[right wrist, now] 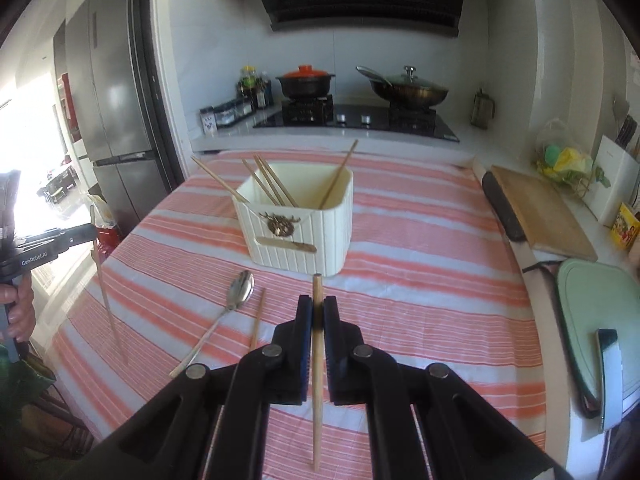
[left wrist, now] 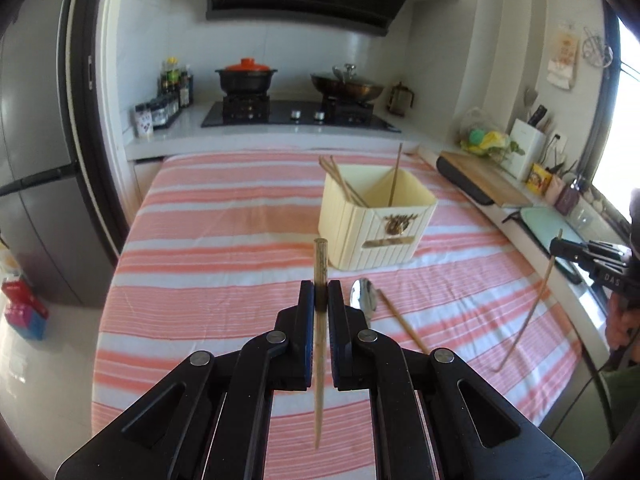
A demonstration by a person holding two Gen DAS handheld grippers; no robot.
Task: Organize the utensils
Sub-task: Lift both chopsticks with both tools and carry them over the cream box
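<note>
Striped cloth (left wrist: 224, 216); each gripper pinches one pale wooden chopstick (left wrist: 320, 344).

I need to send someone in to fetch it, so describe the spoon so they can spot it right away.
Start at the striped pink and white cloth covering the table, and find the cream utensil box standing on it. The spoon lies flat on the cloth just in front of that box, beside a loose chopstick. It is the only shiny metal piece; everything else nearby is a thin wooden stick.
</note>
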